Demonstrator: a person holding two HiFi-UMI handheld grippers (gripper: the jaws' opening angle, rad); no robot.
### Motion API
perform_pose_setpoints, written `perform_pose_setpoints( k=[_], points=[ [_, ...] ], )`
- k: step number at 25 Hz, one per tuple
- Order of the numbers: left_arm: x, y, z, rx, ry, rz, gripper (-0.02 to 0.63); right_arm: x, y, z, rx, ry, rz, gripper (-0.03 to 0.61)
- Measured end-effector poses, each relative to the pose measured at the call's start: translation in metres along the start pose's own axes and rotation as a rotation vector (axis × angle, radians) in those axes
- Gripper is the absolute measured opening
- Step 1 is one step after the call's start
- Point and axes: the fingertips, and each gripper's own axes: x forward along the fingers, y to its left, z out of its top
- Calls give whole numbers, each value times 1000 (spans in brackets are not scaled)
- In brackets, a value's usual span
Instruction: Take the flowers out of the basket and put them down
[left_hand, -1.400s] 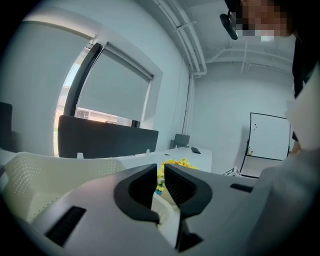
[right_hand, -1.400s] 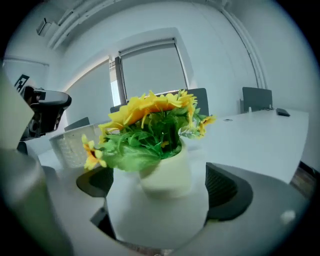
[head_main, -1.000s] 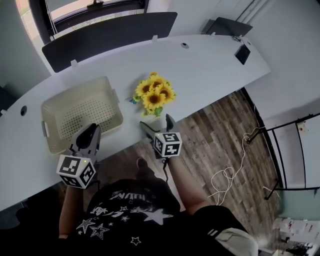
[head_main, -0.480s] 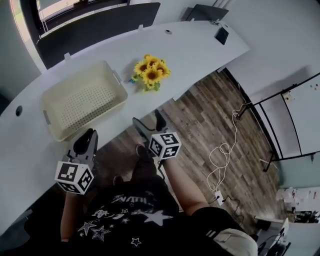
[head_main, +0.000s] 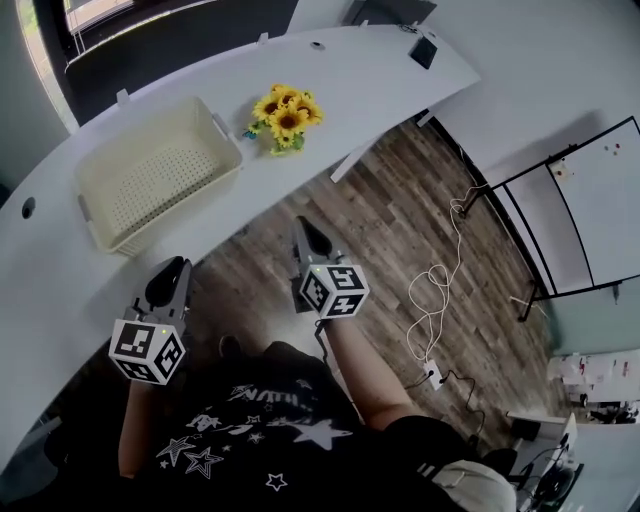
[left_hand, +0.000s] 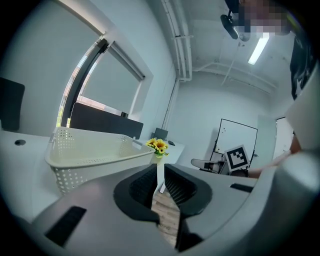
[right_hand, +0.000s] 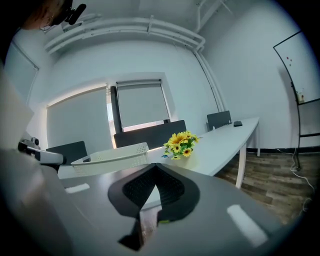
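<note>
Head view: flowers (head_main: 284, 115) upper centre, outside basket (head_main: 150, 185); my right gripper (head_main: 303, 228) closed, left gripper (head_main: 172, 272) ajar, both empty. I'd avoid the table (head_main: 385, 75) edge.

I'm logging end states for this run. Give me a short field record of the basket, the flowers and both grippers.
basket: empty, on the white table
flowers: on the table, right of the basket in the head view, not touching it
left gripper: jaws slightly apart, nothing between them
right gripper: jaws together, empty, over the wooden floor
task state: flowers out of the basket and put down
</note>
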Motion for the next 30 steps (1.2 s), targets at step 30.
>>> perform_pose_setpoints(
  k=[30],
  points=[
    [-97, -168, -57, 3, -52, 284, 48, -169, 71, -29, -253, 107, 533, 3]
  ],
)
